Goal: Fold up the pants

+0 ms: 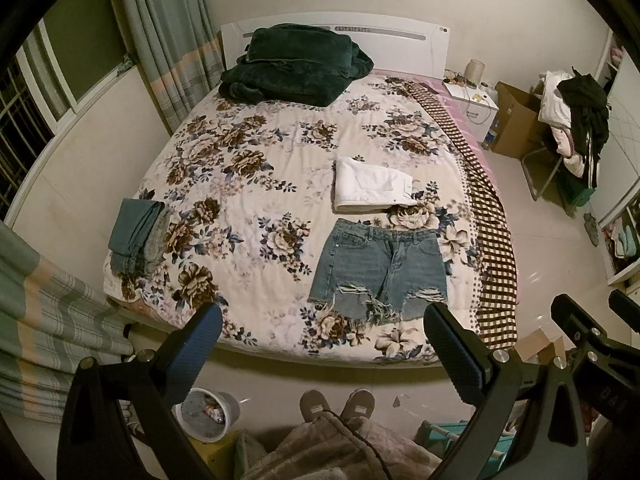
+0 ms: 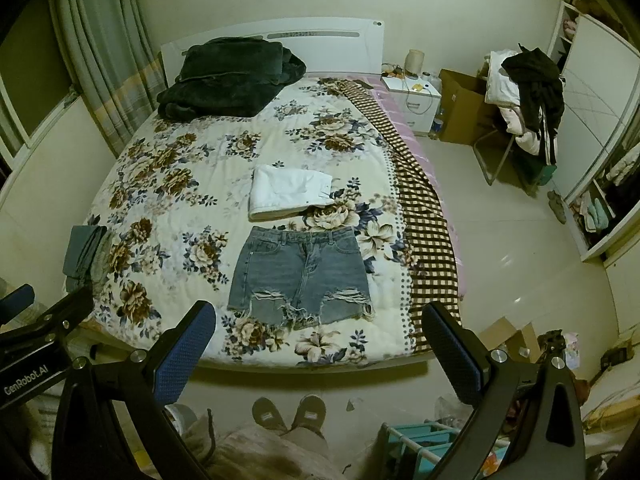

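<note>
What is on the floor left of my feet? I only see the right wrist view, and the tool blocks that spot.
Observer: A round bin with rubbish in it stands there.
Operator: Anything hanging near the near left corner of the bed?
Observer: Yes, a striped green curtain hangs close beside that corner.
Operator: And further left, past the far curtain?
Observer: A window with bars across it.
</note>
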